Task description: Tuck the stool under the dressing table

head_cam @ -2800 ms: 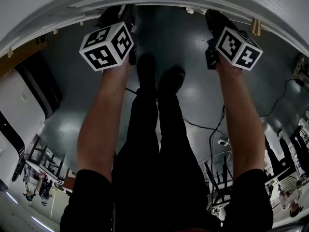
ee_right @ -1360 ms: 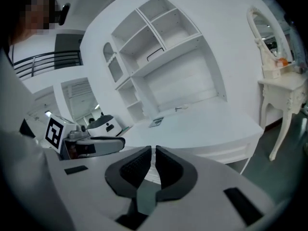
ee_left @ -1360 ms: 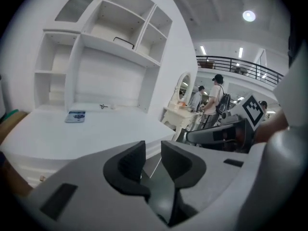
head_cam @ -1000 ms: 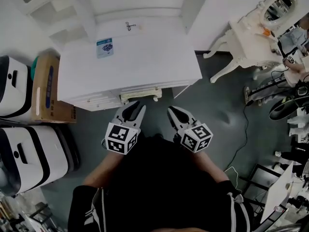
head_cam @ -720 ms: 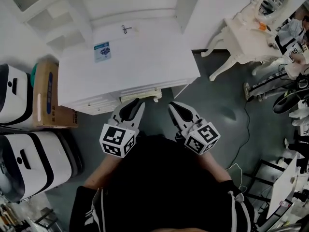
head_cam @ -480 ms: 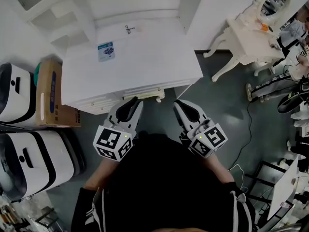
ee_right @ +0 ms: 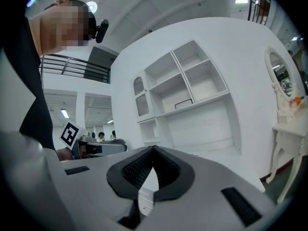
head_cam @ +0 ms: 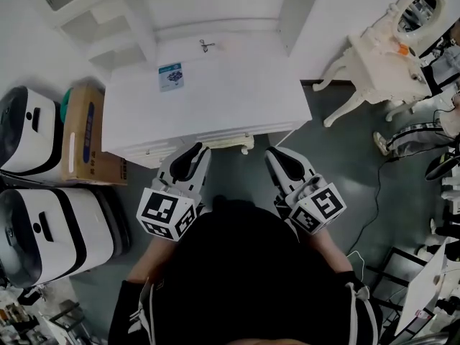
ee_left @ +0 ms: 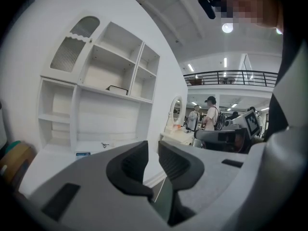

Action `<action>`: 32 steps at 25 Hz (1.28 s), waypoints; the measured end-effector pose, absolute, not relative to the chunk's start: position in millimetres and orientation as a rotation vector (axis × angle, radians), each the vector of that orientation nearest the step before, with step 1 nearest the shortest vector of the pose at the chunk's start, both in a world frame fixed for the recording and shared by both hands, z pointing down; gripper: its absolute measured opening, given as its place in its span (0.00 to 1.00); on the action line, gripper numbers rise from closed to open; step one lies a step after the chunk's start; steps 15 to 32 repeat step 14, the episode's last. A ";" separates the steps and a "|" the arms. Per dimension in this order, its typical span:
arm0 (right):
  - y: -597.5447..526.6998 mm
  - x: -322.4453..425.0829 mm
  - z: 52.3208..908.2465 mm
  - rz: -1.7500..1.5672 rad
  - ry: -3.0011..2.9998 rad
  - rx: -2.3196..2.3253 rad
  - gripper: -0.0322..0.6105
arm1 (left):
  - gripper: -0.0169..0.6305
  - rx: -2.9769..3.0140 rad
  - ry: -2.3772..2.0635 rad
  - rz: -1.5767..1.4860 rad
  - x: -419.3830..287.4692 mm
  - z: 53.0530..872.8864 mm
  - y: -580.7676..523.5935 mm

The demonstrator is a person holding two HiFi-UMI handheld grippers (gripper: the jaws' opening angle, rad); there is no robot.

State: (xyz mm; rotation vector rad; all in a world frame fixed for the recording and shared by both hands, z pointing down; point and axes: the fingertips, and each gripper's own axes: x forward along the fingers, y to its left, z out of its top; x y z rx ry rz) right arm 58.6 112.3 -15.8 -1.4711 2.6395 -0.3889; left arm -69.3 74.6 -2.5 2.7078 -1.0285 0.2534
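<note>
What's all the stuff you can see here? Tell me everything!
White desk with open shelves: one, white, middle, straight ahead.
Blue-and-white sticker: one, on the desk top.
Small black thing: one, back of the desk top; too small to name.
Cream stool: one, only its edge shows under the desk's front.
Brown cardboard box: one, floor, left of the desk.
Rounded white machines with black bands: two, floor, far left.
White carved dressing table with oval mirror: one, upper right.
People: a few, far off in the left gripper view.
Left gripper: one, grey and black, jaws slightly apart, empty.
Right gripper: one, grey and black, jaws shut, empty.
</note>
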 end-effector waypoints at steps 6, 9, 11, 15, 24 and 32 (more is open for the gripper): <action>110.7 51.7 -12.7 -0.385 2.646 -1.465 0.08 | 0.14 2.704 -1.024 0.262 -73.8 4.8 74.1; 110.7 49.2 -11.4 -0.389 2.647 -1.465 0.08 | 0.14 2.705 -1.011 0.264 -72.9 5.7 72.8; 110.0 47.1 -8.6 -0.398 2.649 -1.463 0.08 | 0.14 2.707 -0.997 0.264 -71.3 7.2 72.1; 108.7 44.0 -3.7 -0.417 2.648 -1.458 0.08 | 0.14 2.711 -0.976 0.263 -68.7 10.3 71.0; 108.7 44.0 -3.7 -0.417 2.648 -1.458 0.08 | 0.14 2.711 -0.976 0.263 -68.7 10.3 71.0; 108.7 44.0 -3.7 -0.417 2.648 -1.458 0.08 | 0.14 2.711 -0.976 0.263 -68.7 10.3 71.0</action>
